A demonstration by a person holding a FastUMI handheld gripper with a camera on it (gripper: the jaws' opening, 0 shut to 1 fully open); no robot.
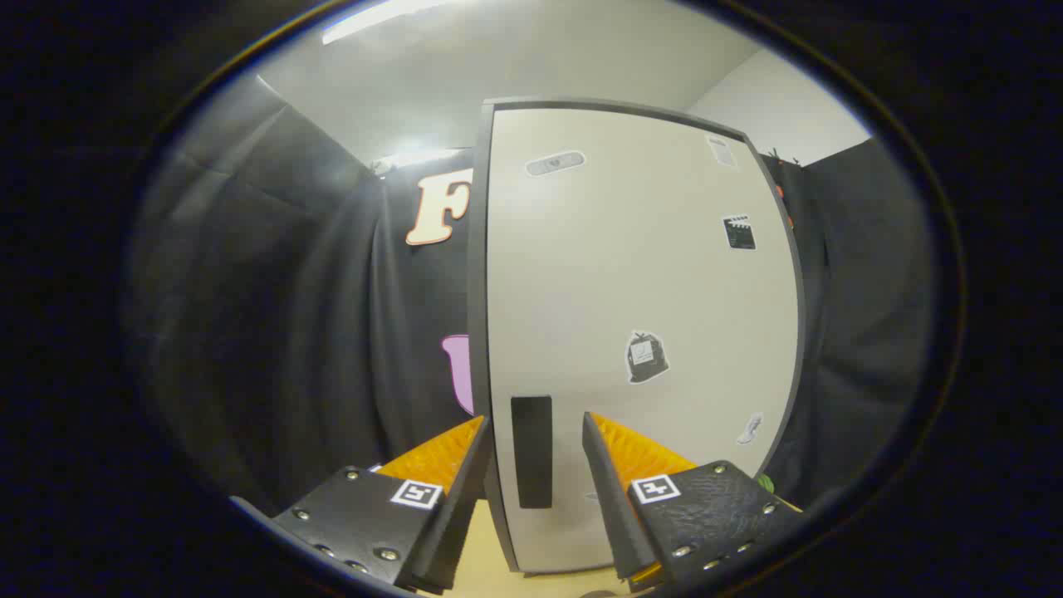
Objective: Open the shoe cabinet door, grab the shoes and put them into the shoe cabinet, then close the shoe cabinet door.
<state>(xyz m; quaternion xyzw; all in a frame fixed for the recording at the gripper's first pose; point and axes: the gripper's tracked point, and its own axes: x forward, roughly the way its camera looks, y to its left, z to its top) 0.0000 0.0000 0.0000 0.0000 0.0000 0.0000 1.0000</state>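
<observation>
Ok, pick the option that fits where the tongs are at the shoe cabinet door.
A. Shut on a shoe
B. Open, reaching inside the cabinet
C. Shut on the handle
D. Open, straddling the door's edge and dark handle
D: the tongs stand open, with the edge of the closed door and its handle in the gap between them.

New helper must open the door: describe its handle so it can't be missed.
Find the pale shoe cabinet door with dark edging. Its handle sits low beside the left edge, between the open gripper fingers: a tall dark rectangle, plainer than the small stickers.
</observation>
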